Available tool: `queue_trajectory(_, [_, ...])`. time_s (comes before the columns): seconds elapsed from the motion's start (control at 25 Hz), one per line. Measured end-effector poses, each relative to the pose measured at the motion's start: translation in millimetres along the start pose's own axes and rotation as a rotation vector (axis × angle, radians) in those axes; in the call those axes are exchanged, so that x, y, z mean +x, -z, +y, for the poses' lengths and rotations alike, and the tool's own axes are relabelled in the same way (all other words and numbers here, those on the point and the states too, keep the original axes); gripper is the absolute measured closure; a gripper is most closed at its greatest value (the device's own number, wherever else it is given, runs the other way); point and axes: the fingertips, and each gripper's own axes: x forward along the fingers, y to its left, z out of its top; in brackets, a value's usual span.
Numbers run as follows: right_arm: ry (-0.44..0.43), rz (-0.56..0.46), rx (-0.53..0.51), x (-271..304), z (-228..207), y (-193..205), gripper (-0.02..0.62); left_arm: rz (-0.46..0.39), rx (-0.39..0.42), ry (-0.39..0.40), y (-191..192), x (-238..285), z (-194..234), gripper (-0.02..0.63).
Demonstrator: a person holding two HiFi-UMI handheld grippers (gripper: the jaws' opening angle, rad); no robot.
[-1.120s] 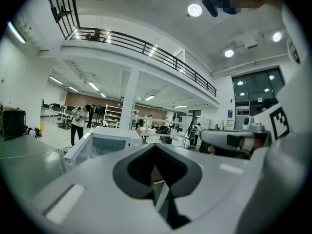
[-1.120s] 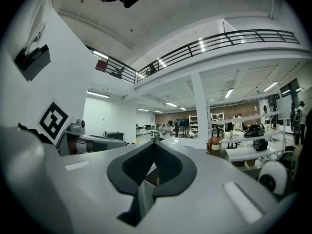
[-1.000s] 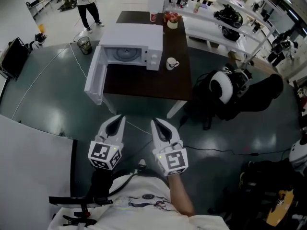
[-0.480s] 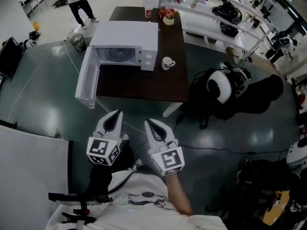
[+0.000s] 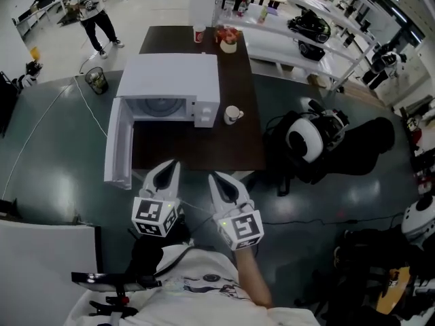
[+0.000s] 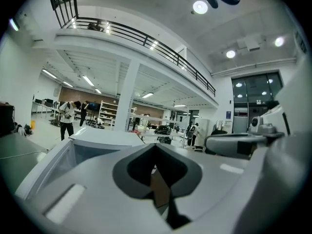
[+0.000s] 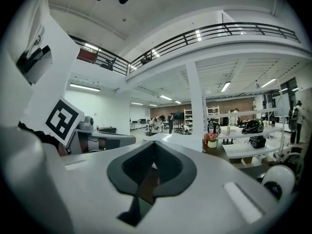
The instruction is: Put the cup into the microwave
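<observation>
Evenly bright, sharp, with fisheye bending at edges.

In the left gripper view the closed jaws of the left gripper (image 6: 156,145) fill the lower half. The microwave (image 6: 97,138) therefore shows only its top and part of its open door, above and left of them. The cup (image 5: 232,115), plain in the head view, cannot be made out past either pair of jaws, since the right gripper (image 7: 153,143) covers most of the table (image 5: 238,141) the same way. Far beyond the jaws, the small things (image 5: 228,41) at the table's end are too small to tell.
</observation>
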Motion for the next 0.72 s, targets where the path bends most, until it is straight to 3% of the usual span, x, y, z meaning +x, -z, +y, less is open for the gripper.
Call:
queue_trajectory(0.2, [0.000,0.042,0.018,47,-7,8,0.594,0.044,-0.026,0.049,10,33,20,0.607])
queue_trajectory(0.32, [-0.024,0.062,0.093,74,-6,13,0.594,0.069,-0.046,0.075,18,44,33,0.607])
queue_trajectory(0.72, [0.020,0.164,0.163,114,-19,38,0.594,0.156,-0.127,0.055,39,69,82,0.607])
